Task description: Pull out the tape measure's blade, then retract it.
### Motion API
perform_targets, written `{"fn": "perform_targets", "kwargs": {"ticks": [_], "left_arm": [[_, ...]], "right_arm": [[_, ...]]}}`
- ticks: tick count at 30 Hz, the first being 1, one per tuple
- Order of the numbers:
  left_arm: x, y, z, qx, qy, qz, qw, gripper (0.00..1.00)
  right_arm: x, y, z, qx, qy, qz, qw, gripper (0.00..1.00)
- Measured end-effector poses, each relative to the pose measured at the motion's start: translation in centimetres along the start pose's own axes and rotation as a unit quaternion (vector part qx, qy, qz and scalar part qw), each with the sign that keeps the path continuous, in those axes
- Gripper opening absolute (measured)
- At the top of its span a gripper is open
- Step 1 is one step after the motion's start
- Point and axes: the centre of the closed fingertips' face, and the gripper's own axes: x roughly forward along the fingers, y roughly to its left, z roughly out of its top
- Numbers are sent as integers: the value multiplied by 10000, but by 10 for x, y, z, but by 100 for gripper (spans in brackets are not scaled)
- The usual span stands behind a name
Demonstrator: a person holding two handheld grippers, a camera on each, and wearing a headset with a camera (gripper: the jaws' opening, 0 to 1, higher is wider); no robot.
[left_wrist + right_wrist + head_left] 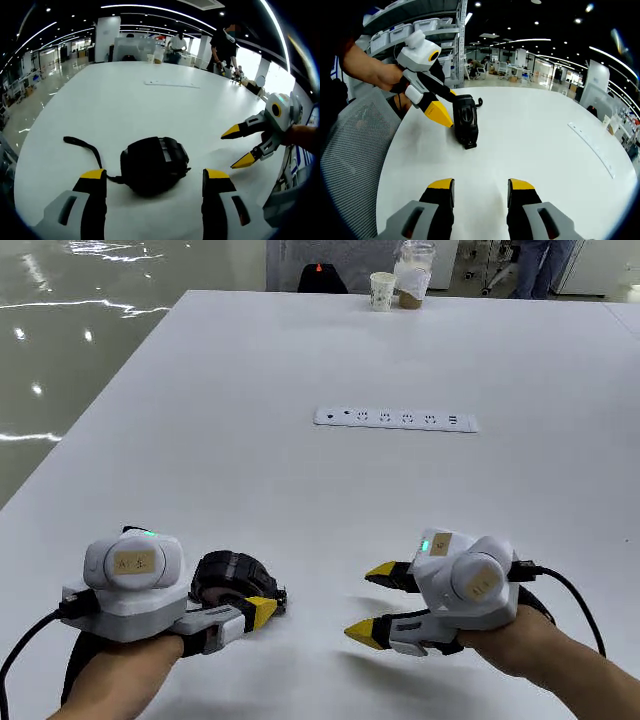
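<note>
Now your left gripper (154, 175) straddles the tape measure (232, 580), jaws spread, to anchor it; your right gripper (370, 601), spread and empty, faces it from the right.

1. My right tongs (481, 192) rise from the bottom edge. Their yellow-tipped jaws are parted, and bare white counter (520, 130) shows between them.
2. Ahead of me the black tape measure (466, 120) lies on the counter, well apart from my right tongs. Its strap (479, 102) curls off the far end.
3. The left tongs (446, 103) reach in from the left, held by a hand (380, 75). One yellow tip sits just beside the tape measure, and the other jaw is on its far side. I cannot tell if they touch it.
4. A white power strip (592, 147) lies on the counter, far to the right.
5. A grey mesh chair (350, 150) stands at the left, with shelves (420, 25) of bins above it.
</note>
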Motion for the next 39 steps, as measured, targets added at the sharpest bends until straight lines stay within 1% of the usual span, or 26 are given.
{"fn": "perform_targets", "kwargs": {"ticks": [3,4,8,13,17,21,25,28,32,35,37,39], "left_arm": [[-4,0,-1,128,-13,-53,9999,75],[-4,-1,-1,179,-37,-87,9998,75],[-6,-5,-6,285,-2,-265,9992,77],[-10,-5,-5,335,-154,-365,9987,79],[-13,-8,-8,415,-183,-520,9976,82],[-18,-11,-10,495,-234,-624,9965,85],[-24,-14,-11,655,-268,-698,9950,86],[-28,-17,-10,765,-336,-756,9936,87],[-29,-19,-10,870,-367,-824,9921,89],[-32,-22,-11,915,-426,-933,9905,91],[-34,-26,-13,977,-427,-1015,9891,93],[-36,-29,-16,1099,-422,-1081,9871,94]], "right_arm": [[-10,-1,-7,92,0,-92,9999,41],[-13,-1,-8,128,-7,-118,9998,42],[-24,-2,-15,222,-27,-213,9995,45],[-40,-2,-20,364,-103,-398,9985,49],[-49,0,-23,515,-170,-515,9972,53],[-58,4,-27,646,-238,-631,9956,56],[-65,8,-30,764,-298,-732,9939,59],[-70,12,-33,838,-352,-804,9926,61],[-76,16,-36,950,-403,-880,9908,65],[-81,19,-37,1003,-449,-954,9894,67],[-84,22,-37,1096,-517,-980,9878,69],[-86,24,-38,1169,-566,-1036,9861,72]]}}
